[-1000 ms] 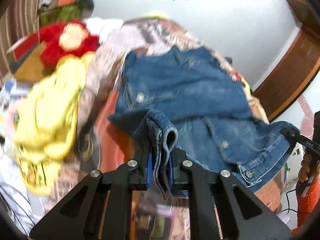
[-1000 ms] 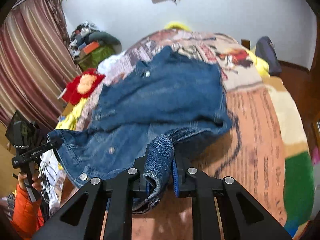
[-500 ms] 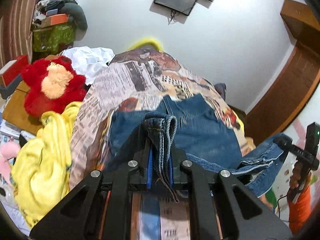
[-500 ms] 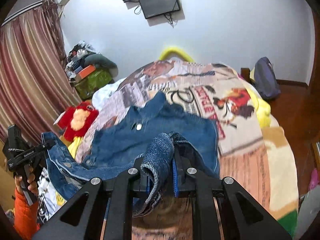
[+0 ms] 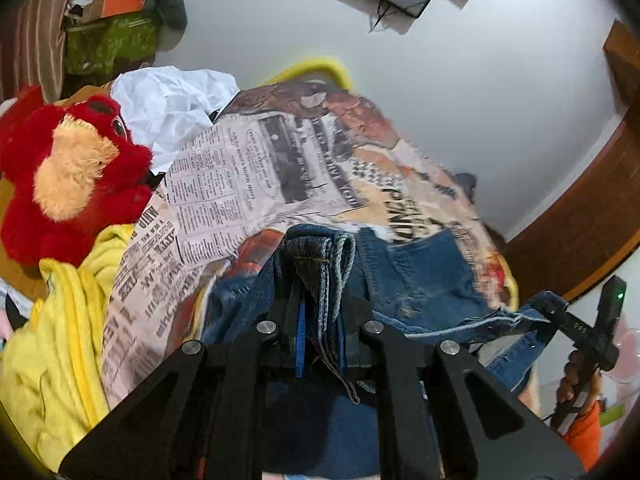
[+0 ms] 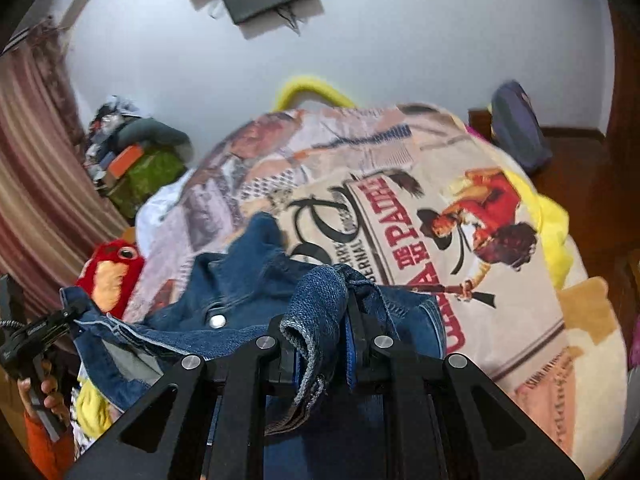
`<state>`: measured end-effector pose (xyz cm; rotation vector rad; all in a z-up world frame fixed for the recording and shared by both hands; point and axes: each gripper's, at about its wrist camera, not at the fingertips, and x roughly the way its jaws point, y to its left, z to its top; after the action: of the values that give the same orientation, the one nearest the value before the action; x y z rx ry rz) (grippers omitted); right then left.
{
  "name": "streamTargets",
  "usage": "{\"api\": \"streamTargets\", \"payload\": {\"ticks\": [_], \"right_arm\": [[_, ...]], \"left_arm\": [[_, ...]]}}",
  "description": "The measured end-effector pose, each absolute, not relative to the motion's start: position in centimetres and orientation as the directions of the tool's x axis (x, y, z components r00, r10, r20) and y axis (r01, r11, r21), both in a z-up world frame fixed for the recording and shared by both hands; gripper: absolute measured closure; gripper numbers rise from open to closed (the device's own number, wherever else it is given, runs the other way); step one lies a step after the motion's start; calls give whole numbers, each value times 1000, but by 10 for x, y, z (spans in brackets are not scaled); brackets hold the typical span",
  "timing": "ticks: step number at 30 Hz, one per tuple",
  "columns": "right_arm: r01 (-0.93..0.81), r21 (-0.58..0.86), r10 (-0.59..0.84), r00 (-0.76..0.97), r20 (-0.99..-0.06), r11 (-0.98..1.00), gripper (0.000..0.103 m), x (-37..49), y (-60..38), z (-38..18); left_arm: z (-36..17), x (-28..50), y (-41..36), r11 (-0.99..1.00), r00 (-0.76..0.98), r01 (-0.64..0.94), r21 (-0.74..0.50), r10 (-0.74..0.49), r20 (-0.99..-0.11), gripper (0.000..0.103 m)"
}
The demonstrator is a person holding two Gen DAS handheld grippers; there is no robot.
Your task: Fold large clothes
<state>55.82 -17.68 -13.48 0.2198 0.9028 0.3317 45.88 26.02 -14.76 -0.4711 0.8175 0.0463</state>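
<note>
Fold only in progress, not finished. Left gripper [image 5: 320, 320] clamped tight on hem of blue denim jacket [image 5: 416, 280]; right gripper [image 6: 320, 332] likewise. Rest of jacket heaped just ahead on printed blanket [image 6: 420, 216]. Left: laying down, smoothing, further folds.

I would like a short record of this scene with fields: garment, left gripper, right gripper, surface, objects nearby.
garment: denim jacket, partly lifted off the bed
left gripper: shut on a jacket edge
right gripper: shut on another jacket edge
surface: printed blanket covering the bed
objects nearby: red plush toy, yellow cloth, white cloth
</note>
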Motion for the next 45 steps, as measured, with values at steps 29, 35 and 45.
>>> {"api": "streamTargets", "payload": {"ticks": [29, 35, 45], "right_arm": [[-123, 172, 211, 508, -835, 977, 86, 555, -241, -176], [-194, 177, 252, 491, -834, 965, 86, 525, -241, -158], [-372, 191, 358, 455, -815, 908, 86, 482, -172, -144]], "left_arm": [[-244, 509, 249, 927, 462, -342, -152, 25, -887, 84], [-183, 485, 235, 953, 565, -290, -92, 93, -820, 35], [-157, 446, 194, 994, 589, -108, 16, 77, -805, 14]]}}
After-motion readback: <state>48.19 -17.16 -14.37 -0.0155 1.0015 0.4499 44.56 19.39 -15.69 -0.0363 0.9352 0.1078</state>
